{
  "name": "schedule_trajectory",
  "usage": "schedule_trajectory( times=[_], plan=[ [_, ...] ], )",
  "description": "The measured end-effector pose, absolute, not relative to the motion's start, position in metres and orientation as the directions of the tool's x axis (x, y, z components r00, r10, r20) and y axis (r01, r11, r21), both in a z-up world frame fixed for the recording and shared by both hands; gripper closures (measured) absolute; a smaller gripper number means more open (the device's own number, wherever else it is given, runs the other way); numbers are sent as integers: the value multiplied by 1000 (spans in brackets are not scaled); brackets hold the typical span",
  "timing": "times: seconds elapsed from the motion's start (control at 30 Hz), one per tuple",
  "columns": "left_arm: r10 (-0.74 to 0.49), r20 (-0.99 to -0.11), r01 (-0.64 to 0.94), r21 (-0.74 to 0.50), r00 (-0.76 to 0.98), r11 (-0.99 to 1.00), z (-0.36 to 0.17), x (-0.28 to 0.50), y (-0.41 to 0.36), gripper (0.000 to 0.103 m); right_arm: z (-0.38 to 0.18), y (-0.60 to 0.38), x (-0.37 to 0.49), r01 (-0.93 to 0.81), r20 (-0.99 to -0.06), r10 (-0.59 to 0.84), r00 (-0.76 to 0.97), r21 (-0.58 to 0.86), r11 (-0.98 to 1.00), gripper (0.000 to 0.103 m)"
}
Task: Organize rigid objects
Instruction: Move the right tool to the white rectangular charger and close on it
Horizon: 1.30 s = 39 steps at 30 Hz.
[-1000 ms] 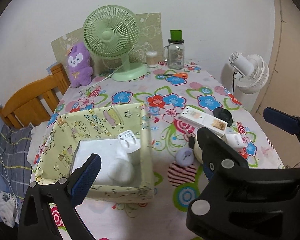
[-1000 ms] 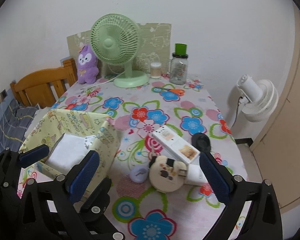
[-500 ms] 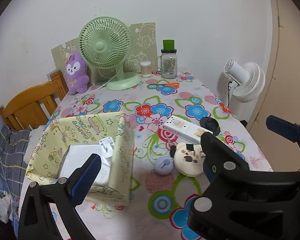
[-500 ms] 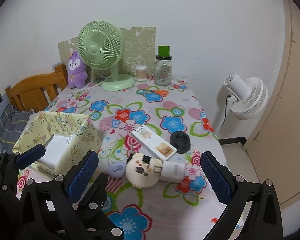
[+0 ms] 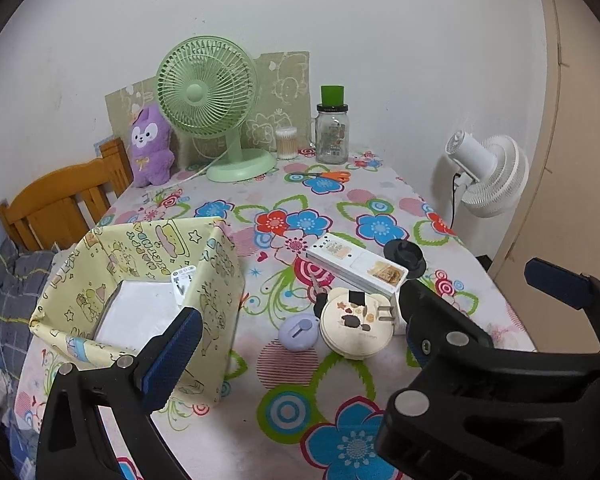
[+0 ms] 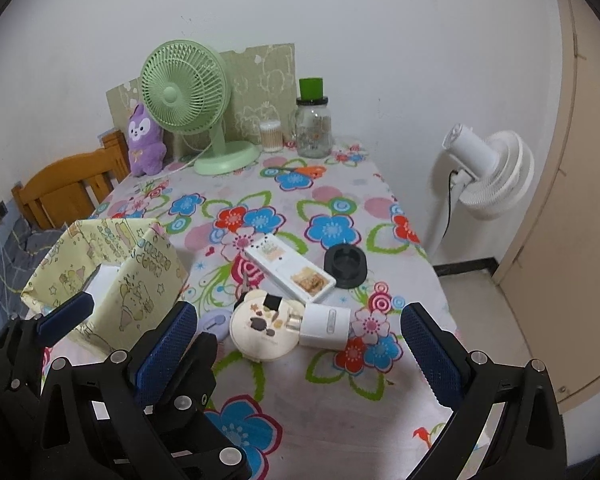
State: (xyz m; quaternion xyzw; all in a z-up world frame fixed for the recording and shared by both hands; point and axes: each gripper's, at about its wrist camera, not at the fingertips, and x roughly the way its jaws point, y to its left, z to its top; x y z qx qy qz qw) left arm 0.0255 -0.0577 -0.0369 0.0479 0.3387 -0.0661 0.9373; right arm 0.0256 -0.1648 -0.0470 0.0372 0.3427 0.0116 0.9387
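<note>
Both grippers hang open and empty above the near edge of the flowered table. Between the fingers of my left gripper (image 5: pixel 300 354) I see a small purple disc (image 5: pixel 298 330) and a cream bear-shaped round case (image 5: pixel 356 328). A long white box (image 5: pixel 356 266) and a black round cap (image 5: pixel 406 256) lie behind them. My right gripper (image 6: pixel 300 350) looks over the same cream case (image 6: pixel 260 328) and a white plug adapter (image 6: pixel 326 326) touching it. The yellow fabric bin (image 5: pixel 216 280) at the left holds a white box (image 5: pixel 140 316) and a white adapter (image 5: pixel 182 284).
Along the back wall stand a green desk fan (image 5: pixel 208 92), a purple plush toy (image 5: pixel 150 144), a cotton-swab pot (image 5: pixel 286 142) and a glass jar (image 5: pixel 332 132). Orange scissors (image 5: pixel 328 176) lie near the jar. A wooden chair (image 5: pixel 60 200) is at the left, a white floor fan (image 5: pixel 488 176) off the right edge.
Both grippers have drawn back from the bin and the table's middle toward the near edge, so the view has widened. Their fingers stayed open and nothing was picked up.
</note>
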Motion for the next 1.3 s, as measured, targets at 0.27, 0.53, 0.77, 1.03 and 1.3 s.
schedule_trajectory(
  times=[0.27, 0.53, 0.77, 1.03, 1.3],
  plan=[
    [-84, -661, 153, 46, 746, 987, -54, 29, -67, 0, -61, -171, 23, -2, -604, 28, 796, 44, 999, 0],
    [-71, -669, 145, 56, 740, 988, -73, 36, -74, 0, -78, -180, 33, -52, -590, 77, 804, 60, 997, 0],
    [-41, -686, 135, 83, 726, 987, -89, 48, -83, 1, -93, -187, 44, -32, -607, 49, 793, 39, 999, 0],
    [-36, -709, 136, 86, 705, 987, -103, 63, -90, 6, -108, -199, 58, -8, -635, 32, 771, 41, 999, 0],
    [-32, -729, 139, 87, 684, 987, -113, 76, -93, 7, -122, -213, 72, 23, -665, 11, 747, 41, 999, 0]
  ],
)
